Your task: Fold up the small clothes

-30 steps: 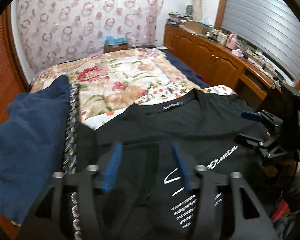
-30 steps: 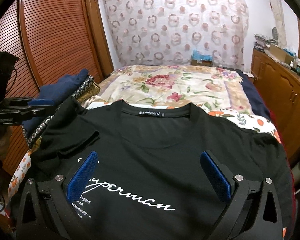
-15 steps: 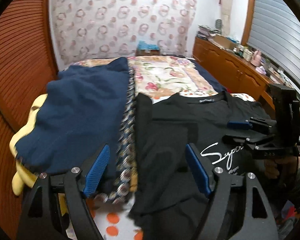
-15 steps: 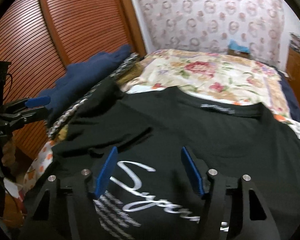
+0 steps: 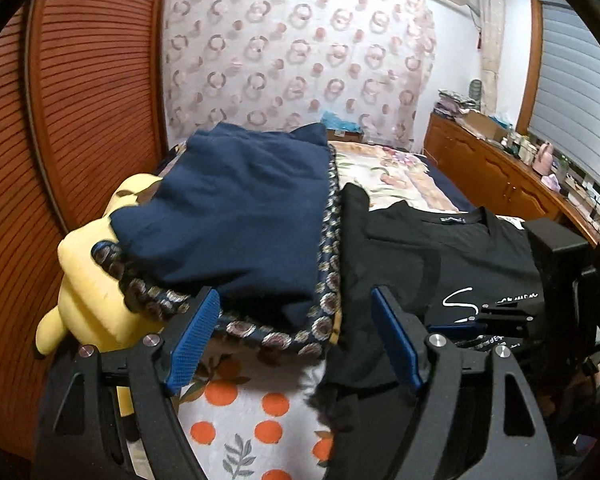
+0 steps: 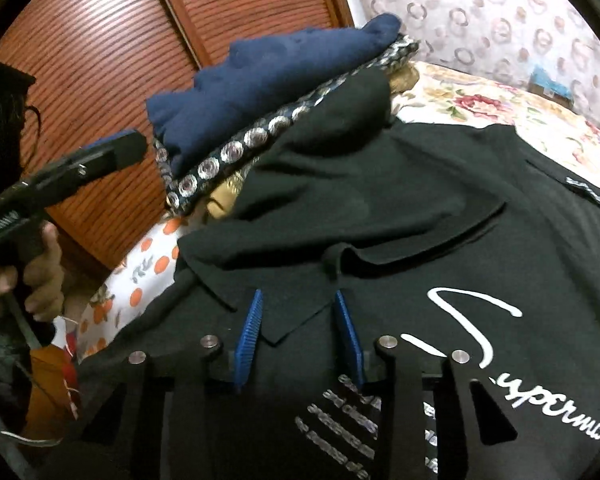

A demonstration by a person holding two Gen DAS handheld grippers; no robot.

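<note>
Black T-shirt (image 6: 400,208) spread front-up on bed (image 5: 252,408), white script print toward its lower half; lies under and ahead of right gripper (image 6: 296,336), and to right of left gripper (image 5: 296,336). Soft, light knit by the look; likely to drape and slide over itself, no stiffness to hold a crease, so best pinched at an edge or hem rather than mid-panel. Folded-in sleeve (image 6: 380,236) just ahead of right jaws, its hem corner lying between the two blue pads (image 6: 249,332); probably the natural place to take hold. Right jaws partly closed, narrow gap, pads touching or nearly touching cloth; whether any fabric pinched cannot be told. Left jaws wide open, nothing between them, poised over shirt's side edge and orange-dotted sheet. Count: one black T-shirt; one navy garment (image 5: 236,216) folded, ahead and left of left jaws, resting on one patterned garment (image 5: 324,320) with ringed print; one yellow plush toy (image 5: 84,292) beyond left pad; two grippers. Side fold judged begun on one side, opposite side not yet seen folded.
</note>
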